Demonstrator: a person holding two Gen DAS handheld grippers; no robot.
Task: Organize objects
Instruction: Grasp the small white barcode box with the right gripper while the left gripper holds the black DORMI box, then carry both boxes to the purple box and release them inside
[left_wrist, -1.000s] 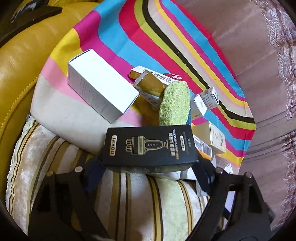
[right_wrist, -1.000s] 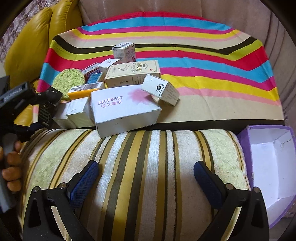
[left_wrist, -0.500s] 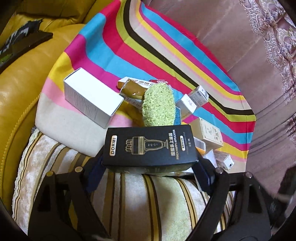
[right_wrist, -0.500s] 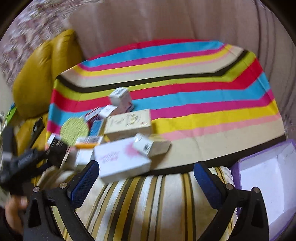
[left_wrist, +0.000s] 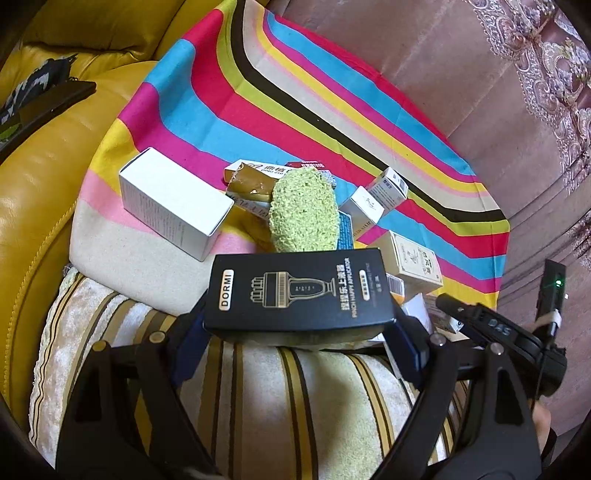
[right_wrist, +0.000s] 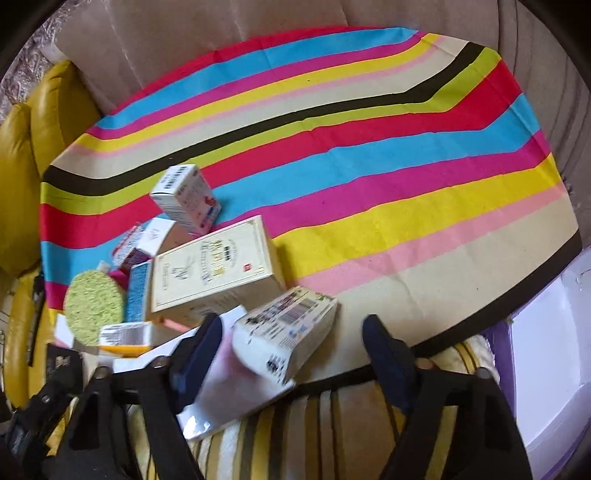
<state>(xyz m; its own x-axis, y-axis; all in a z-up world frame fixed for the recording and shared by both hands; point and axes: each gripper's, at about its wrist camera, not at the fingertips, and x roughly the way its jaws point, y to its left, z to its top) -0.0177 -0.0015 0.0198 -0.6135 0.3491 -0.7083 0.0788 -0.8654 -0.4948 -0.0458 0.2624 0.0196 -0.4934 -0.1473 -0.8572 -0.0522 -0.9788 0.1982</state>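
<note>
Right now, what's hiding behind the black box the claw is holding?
Behind the black box stands a green sponge, its lower end covered. Beside it lie a cream box and a white box. Anything directly under the black box is hidden.

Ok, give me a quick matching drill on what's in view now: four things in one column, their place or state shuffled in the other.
Things:
1. black DORMI box
2. green sponge
3. purple box
4. small barcode box

Places or states:
A. open, off the striped cloth's right edge
B. clamped in the left gripper
C. lying between the open jaws of the right gripper
D. resting among the boxes just beyond the held box

Pairs: 1-B, 2-D, 3-A, 4-C
</note>
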